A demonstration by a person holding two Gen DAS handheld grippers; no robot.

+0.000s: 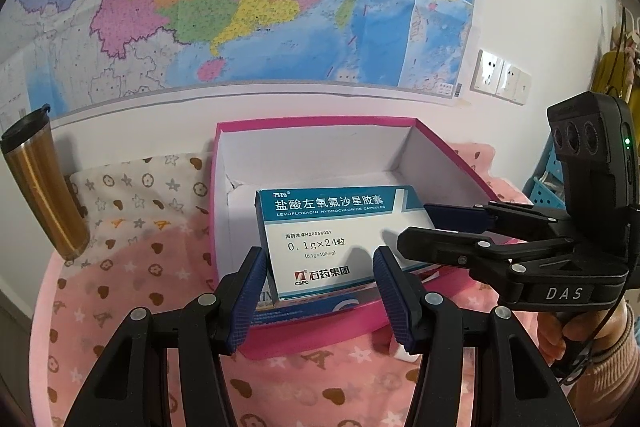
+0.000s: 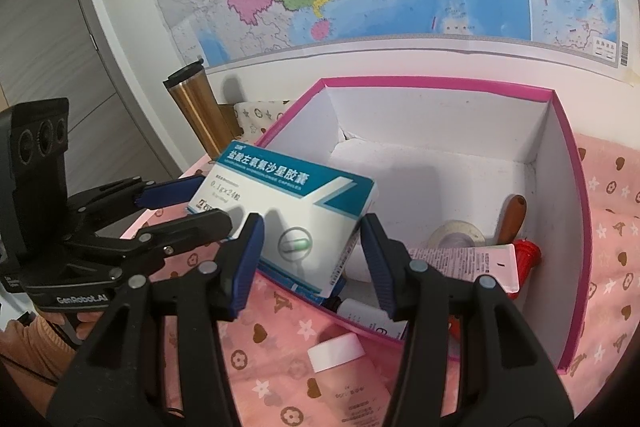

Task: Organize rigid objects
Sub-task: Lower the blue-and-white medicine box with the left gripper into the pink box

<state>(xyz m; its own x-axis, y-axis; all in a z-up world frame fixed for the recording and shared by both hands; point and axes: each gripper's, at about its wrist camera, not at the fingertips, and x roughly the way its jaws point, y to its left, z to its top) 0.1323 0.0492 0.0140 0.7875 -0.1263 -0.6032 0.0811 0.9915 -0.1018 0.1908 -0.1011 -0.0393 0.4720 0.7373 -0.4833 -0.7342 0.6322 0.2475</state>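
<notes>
Left hand-held gripper (image 1: 320, 291) and right hand-held gripper (image 2: 312, 259) both spread, teal-and-white medicine box (image 1: 340, 239) tilted on pink box (image 1: 316, 125) rim

Med carton (image 1: 336, 239) apparently atop pink box (image 1: 316, 331) edge.

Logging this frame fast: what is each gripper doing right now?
Left gripper: open, holding nothing.
Right gripper: open, holding nothing; the medicine box rests on the pink box.
</notes>
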